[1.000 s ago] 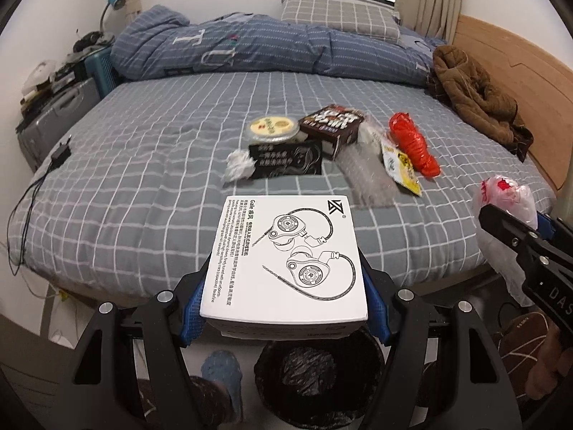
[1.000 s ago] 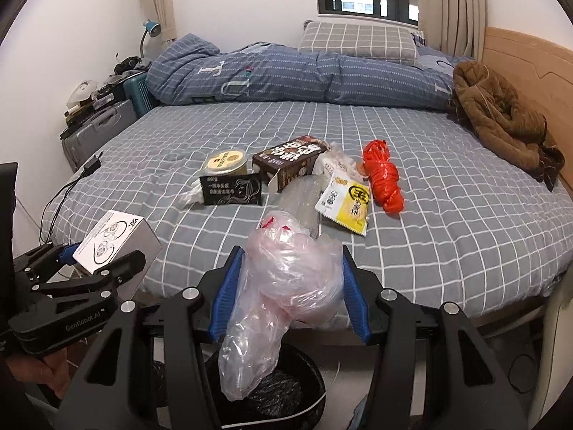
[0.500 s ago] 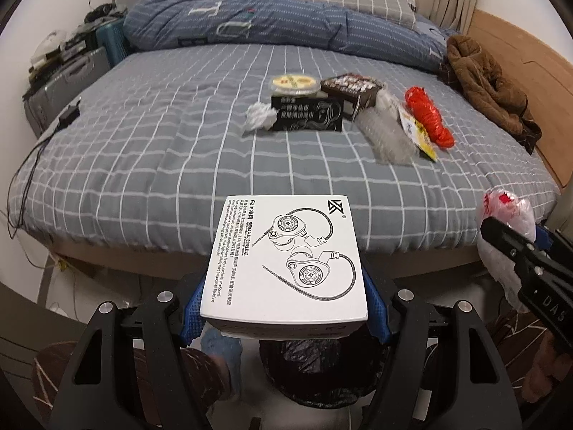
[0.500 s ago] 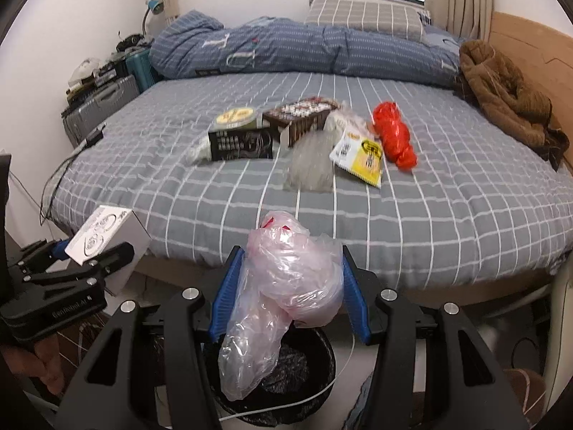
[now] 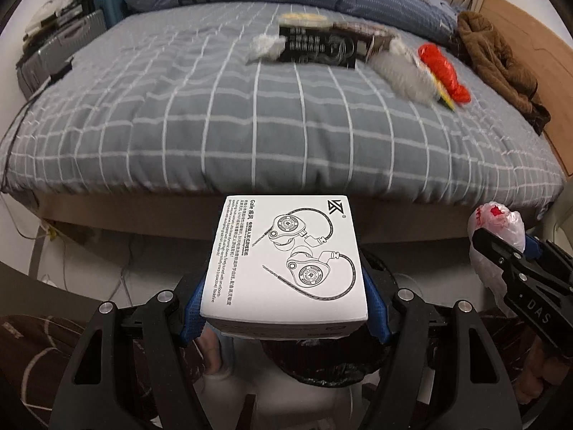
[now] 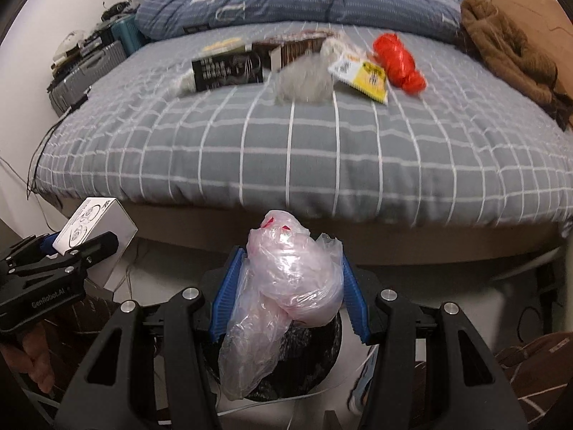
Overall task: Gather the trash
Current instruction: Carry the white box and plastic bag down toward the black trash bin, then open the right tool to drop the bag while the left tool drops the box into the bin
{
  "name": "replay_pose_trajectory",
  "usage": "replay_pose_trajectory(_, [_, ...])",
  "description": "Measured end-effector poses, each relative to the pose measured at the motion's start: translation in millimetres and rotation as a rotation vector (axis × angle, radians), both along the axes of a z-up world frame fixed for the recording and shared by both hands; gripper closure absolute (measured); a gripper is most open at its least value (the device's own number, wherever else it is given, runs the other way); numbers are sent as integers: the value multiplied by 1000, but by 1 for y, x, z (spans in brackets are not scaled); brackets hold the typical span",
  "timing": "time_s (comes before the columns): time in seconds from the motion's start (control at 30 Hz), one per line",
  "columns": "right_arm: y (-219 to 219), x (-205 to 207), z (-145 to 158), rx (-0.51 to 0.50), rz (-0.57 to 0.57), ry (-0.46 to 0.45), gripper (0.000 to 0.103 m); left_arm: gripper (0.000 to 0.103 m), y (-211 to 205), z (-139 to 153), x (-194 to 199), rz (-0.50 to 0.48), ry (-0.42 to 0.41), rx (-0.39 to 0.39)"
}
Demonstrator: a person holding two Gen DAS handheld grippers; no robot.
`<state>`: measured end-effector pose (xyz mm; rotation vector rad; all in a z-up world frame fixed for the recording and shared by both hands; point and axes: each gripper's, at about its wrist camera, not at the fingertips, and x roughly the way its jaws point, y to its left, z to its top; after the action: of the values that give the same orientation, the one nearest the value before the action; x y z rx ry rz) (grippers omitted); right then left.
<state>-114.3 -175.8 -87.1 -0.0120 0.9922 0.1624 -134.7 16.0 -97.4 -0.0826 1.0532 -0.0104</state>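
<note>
Left gripper (image 5: 284, 308) clamps the white earphone box (image 5: 286, 258); right gripper (image 6: 288, 301) clamps the crumpled plastic bag (image 6: 286, 286). Black-lined bin (image 6: 304, 358) sits directly below both. Judgement: centre each load over the rim, then release 1 at a time, box first.

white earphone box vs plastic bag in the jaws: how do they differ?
The white earphone box is rigid and flat-sided; the plastic bag is crumpled and sagging. The box is opaque white with printed drawings; the bag is translucent pinkish with red marks. The left gripper holds the box, the right gripper the bag. Both are clamped above the black-lined bin.
</note>
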Motion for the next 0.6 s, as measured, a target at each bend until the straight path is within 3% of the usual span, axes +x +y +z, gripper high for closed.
replay_pose_trajectory(0.6, [12, 18, -100, -27, 30, 211, 53, 35, 12, -88, 22, 27, 143, 19])
